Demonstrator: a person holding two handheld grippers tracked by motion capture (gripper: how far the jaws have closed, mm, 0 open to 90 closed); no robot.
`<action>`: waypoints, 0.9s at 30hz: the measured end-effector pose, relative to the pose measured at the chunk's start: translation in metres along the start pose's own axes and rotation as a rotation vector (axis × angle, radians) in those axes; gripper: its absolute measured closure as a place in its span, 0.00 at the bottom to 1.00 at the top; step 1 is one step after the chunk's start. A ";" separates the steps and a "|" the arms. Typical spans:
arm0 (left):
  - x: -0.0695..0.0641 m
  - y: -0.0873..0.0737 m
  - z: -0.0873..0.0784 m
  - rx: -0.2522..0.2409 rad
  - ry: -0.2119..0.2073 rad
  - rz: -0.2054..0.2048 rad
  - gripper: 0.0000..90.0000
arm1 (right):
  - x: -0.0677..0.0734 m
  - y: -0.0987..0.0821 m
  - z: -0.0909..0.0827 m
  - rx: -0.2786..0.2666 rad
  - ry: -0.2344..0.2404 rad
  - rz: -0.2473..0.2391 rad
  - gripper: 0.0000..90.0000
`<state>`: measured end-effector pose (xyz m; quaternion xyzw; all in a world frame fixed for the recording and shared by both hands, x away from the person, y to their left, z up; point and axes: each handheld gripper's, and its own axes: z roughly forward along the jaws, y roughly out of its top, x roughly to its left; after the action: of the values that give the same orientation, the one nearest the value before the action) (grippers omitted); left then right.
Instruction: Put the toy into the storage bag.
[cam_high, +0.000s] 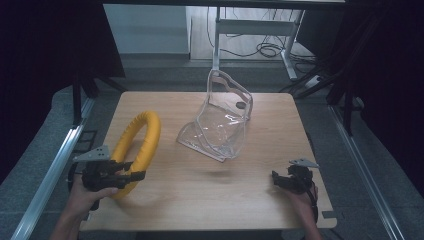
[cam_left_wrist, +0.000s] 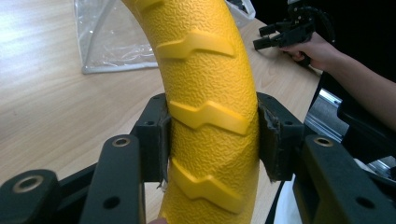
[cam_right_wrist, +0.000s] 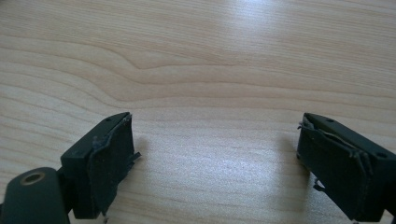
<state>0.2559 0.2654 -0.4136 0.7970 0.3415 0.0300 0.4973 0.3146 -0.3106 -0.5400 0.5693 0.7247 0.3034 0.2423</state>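
While the left tool (cam_high: 131, 176) stays out of nothing, it is clamped on the yellow ring (cam_high: 141, 138), pads (cam_left_wrist: 158, 140) pressed to both sides of its ridged, textured tube. Seen from above, the ring stands on edge at the left of the worktop (cam_high: 215, 195), tilted, its lower part in the grip. A clear bag (cam_high: 220, 120) sits open near the middle, apart from the ring. Over the right near corner the right tool (cam_high: 280, 180) is held in a hand, jaws wide apart above bare wood, nothing between them
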 end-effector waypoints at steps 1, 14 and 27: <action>0.000 0.001 -0.001 -0.005 0.002 0.001 0.57 | 0.000 0.000 0.000 0.000 0.000 0.001 0.12; 0.004 0.021 -0.019 -0.093 0.014 0.010 0.57 | 0.000 0.000 0.000 0.000 -0.001 0.000 0.13; 0.000 0.030 -0.021 -0.171 -0.040 -0.005 0.57 | 0.000 0.000 0.000 -0.001 -0.001 0.000 0.13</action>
<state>0.2636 0.2737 -0.3789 0.7512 0.3295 0.0420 0.5703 0.3146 -0.3107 -0.5399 0.5694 0.7244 0.3034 0.2428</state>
